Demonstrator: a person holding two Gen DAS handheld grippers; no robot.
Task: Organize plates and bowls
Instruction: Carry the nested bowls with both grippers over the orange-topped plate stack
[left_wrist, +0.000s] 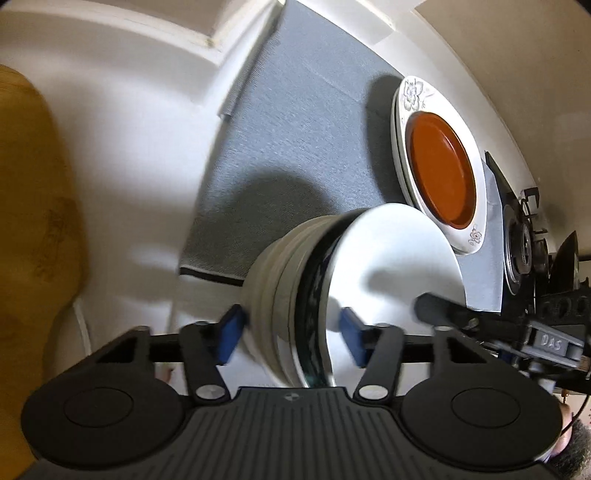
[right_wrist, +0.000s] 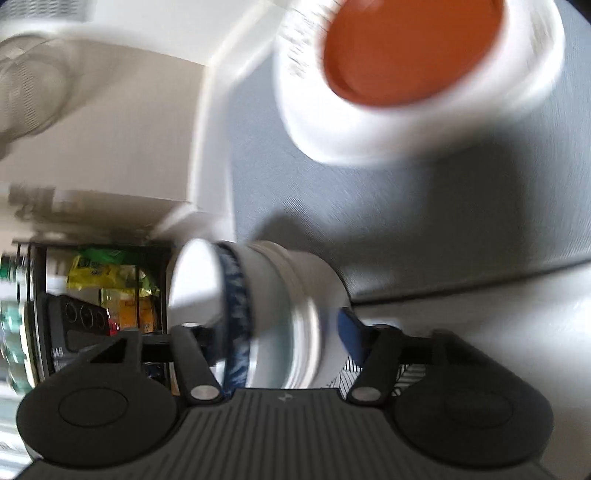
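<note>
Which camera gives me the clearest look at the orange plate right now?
The left wrist view: the orange plate sits sharp and whole on the white floral plates on the grey mat. The right wrist view shows it motion-blurred, cut by the top edge.

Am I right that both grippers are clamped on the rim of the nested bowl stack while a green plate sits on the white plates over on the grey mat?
Nearly: the plate is orange, not green, as the left wrist view shows clearly. The rest holds: the left gripper and right gripper both straddle the rim of the bowl stack, and the orange plate sits on the white plates on the grey mat.
</note>
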